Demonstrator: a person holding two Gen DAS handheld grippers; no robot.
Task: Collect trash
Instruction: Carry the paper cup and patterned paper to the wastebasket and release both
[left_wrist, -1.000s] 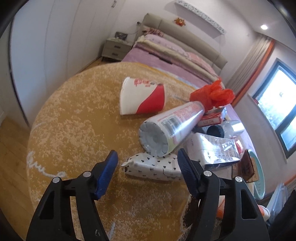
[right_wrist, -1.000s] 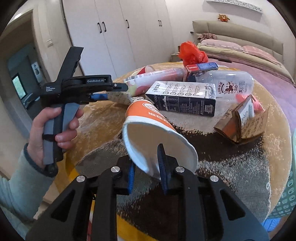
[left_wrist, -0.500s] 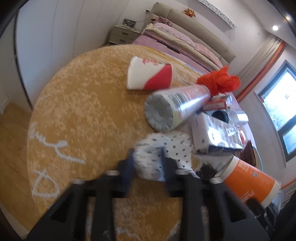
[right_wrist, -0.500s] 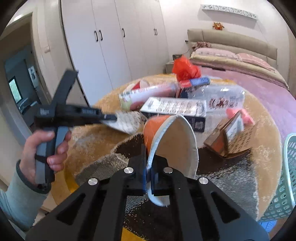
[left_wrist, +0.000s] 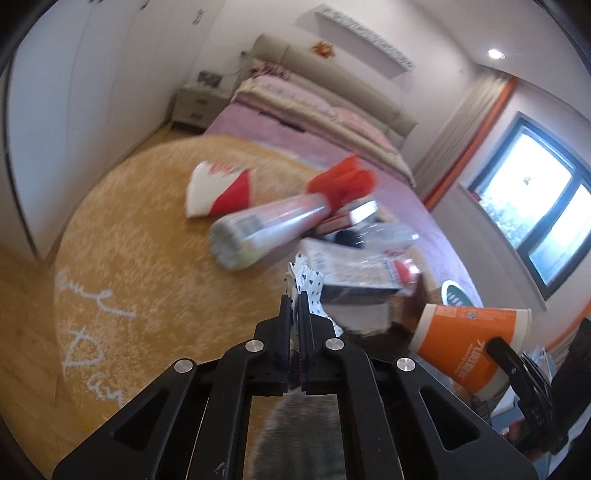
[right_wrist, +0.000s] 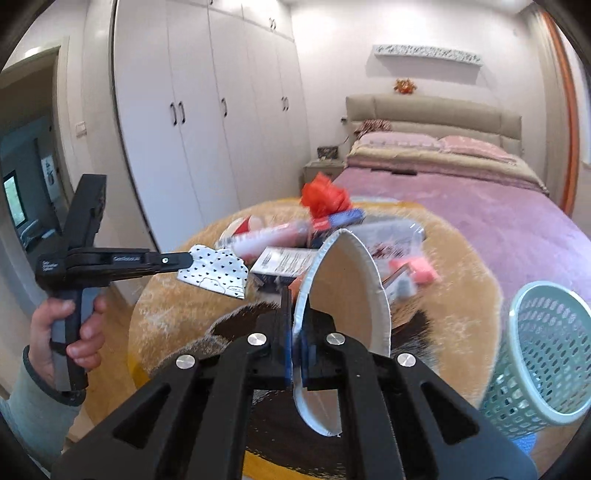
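Left hand-held gripper (left_wrist: 294, 295) is pinching a heart-print wrapper (right_wrist: 212, 273); its jaws just closed. Right hand-held gripper (right_wrist: 294, 306) is clamping the orange cup (left_wrist: 467, 345) rim, likely bound for the basket (right_wrist: 543, 354) at three o'clock.

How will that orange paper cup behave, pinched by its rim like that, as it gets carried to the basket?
The orange paper cup is probably light: the right hand-held gripper holds it up by one rim wall alone. It looks easily squashed, since its mouth shows as a narrow oval. Held at one edge, it may swing on the way to the basket.
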